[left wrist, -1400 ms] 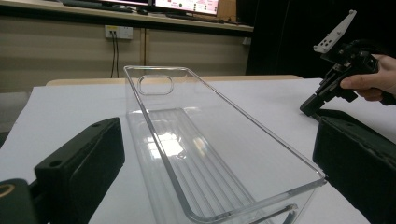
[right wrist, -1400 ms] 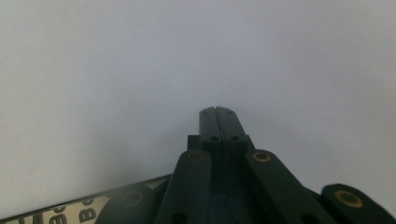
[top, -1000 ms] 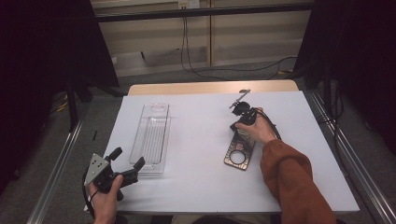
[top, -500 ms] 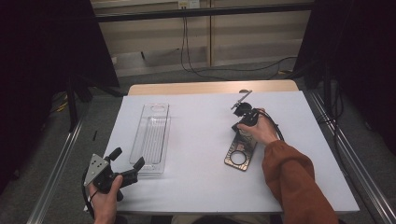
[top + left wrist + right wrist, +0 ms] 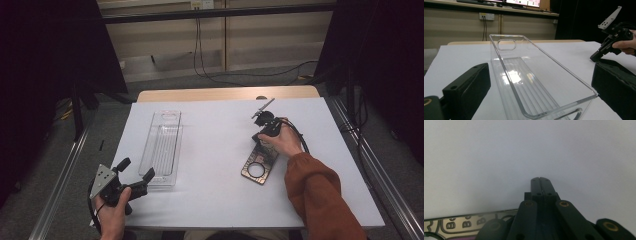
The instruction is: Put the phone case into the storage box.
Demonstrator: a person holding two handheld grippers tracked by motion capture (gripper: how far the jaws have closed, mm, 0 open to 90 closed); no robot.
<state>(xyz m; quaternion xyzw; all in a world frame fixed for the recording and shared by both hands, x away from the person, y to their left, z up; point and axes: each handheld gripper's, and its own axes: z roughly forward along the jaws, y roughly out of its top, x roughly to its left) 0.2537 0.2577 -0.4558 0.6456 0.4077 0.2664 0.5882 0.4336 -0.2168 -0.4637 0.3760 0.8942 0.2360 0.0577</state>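
At the near left corner of the white table (image 5: pixel 215 195), a hand (image 5: pixel 111 216) is holding the left hand-held gripper (image 5: pixel 136 172). Its two black jaws are standing wide apart with nothing between them. They are pointing toward the far right, at the near end of a clear plastic tray (image 5: pixel 162 148).

The tray is long and thin. Its long side is running from near to far, and it is leaning just a little to the right at the far end. It is lying on the left half of the table with its open side up. There is a handle hole (image 5: pixel 506 44) in its far end. In the left hand-held gripper view, the tray's near end is sitting between the two jaws, but they are not touching it.

On the right half of the table, a flat dark plate with gold patterns (image 5: pixel 259 164) is lying. It has a round hole near its near end. Its long side is running from near to far too.

The right hand-held gripper (image 5: pixel 540 179) is just past the far end of this plate. A hand (image 5: pixel 281 142) with an orange sleeve (image 5: pixel 320 192) is holding it. Its jaws are pressed tight together with nothing between them, and they are pointing down at the bare white table.
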